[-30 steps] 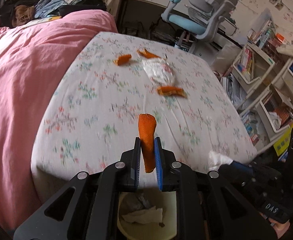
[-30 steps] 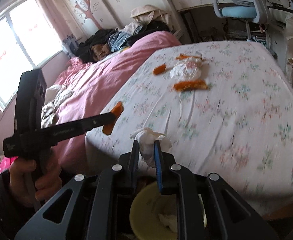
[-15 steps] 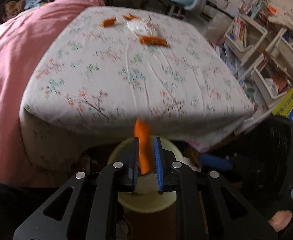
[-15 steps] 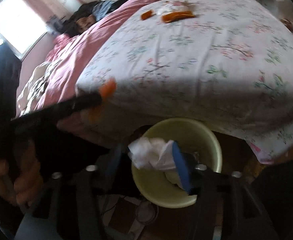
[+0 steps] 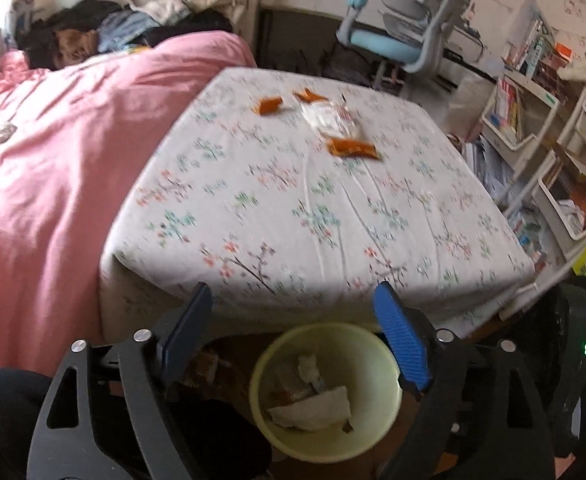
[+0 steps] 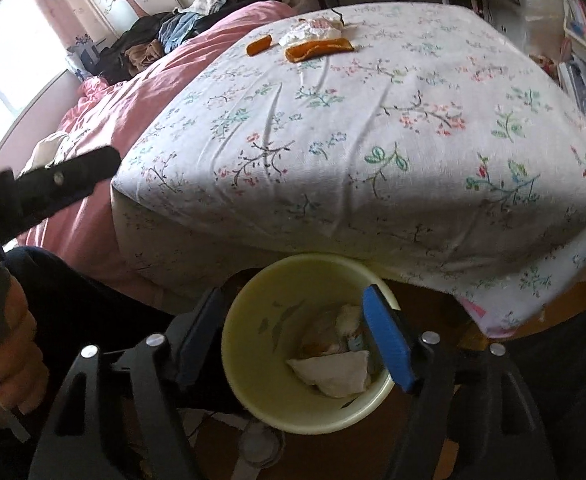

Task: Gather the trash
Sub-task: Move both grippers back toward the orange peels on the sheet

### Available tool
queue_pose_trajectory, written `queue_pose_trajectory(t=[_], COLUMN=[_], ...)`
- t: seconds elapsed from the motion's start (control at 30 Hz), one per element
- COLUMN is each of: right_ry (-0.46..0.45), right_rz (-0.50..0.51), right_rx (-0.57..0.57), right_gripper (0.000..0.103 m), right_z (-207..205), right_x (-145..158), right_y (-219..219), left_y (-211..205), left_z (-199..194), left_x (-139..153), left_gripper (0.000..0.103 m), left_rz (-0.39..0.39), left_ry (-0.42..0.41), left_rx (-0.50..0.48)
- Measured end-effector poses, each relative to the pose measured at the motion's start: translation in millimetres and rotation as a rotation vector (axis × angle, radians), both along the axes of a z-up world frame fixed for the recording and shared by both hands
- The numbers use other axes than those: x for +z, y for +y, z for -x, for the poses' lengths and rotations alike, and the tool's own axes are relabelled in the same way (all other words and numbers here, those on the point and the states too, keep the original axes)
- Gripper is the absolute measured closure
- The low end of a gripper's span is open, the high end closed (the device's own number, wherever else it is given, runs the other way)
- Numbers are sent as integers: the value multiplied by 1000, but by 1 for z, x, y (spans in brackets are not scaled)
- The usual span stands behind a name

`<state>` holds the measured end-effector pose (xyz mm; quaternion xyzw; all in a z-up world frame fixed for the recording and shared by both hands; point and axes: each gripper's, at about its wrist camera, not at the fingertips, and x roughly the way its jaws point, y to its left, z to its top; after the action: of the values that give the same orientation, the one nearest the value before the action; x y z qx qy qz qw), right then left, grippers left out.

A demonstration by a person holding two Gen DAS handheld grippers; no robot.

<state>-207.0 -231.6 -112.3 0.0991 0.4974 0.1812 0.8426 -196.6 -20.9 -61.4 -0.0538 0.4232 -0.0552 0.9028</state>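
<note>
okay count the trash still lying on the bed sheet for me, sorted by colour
Orange peel pieces: 3
Clear and white plastic wrapper: 1
Total: 4

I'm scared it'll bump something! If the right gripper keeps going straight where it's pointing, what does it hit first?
Probably the yellow bin. The right gripper, jaws opening and empty, points down into it.
</note>
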Motion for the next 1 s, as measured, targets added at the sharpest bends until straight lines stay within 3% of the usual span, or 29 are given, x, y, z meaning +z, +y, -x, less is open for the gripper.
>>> queue_pose_trajectory(t=[0.23,0.43,1.0], right_ry=[-52,-64,-141], right_rz=[43,66,116], right_rx=[-2,2,30], right_gripper=[24,22,17], right_z=[-4,-5,1], right_x=[3,4,12], right_y=[6,9,18], left_y=[13,23,20], left_z=[2,-1,-2], left_x=[11,11,9], left_gripper=[14,13,13], left_rz=[-14,-2,-25], left_ry=[-67,-70,-83], left_rx=[76,129,147])
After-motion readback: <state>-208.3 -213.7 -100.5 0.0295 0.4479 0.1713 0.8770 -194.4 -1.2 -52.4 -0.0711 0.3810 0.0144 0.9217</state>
